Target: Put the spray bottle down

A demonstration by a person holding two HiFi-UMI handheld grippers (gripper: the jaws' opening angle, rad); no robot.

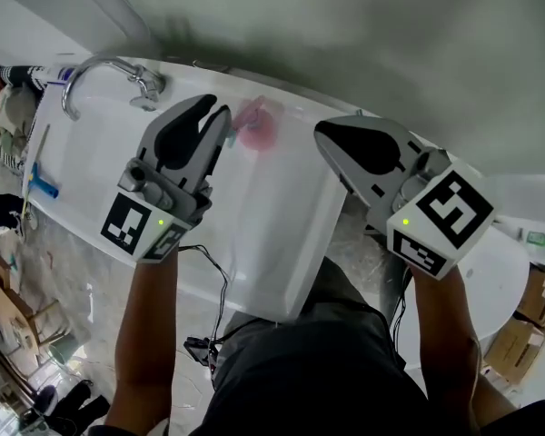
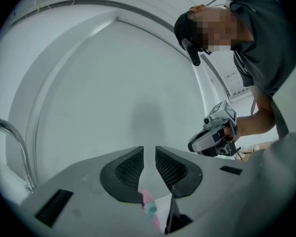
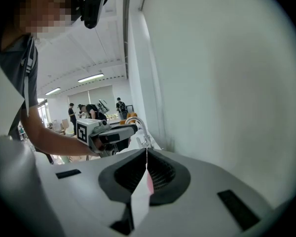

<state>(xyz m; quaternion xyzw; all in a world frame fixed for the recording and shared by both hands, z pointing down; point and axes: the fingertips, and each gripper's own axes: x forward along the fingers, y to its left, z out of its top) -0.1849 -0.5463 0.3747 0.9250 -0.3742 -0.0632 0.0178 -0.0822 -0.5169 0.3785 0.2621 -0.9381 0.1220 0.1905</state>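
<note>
On the far rim of the tub, by the wall, the pink spray bottle rests just right of the left gripper, whose narrowly parted jaws hold nothing. The right gripper, jaws pressed together, is farther away.

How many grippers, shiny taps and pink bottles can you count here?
Grey two-jaw grippers: 2, the left gripper and the right gripper
Curved chrome metal tap: 1
Pink plastic spray bottle: 1
Total: 4
</note>
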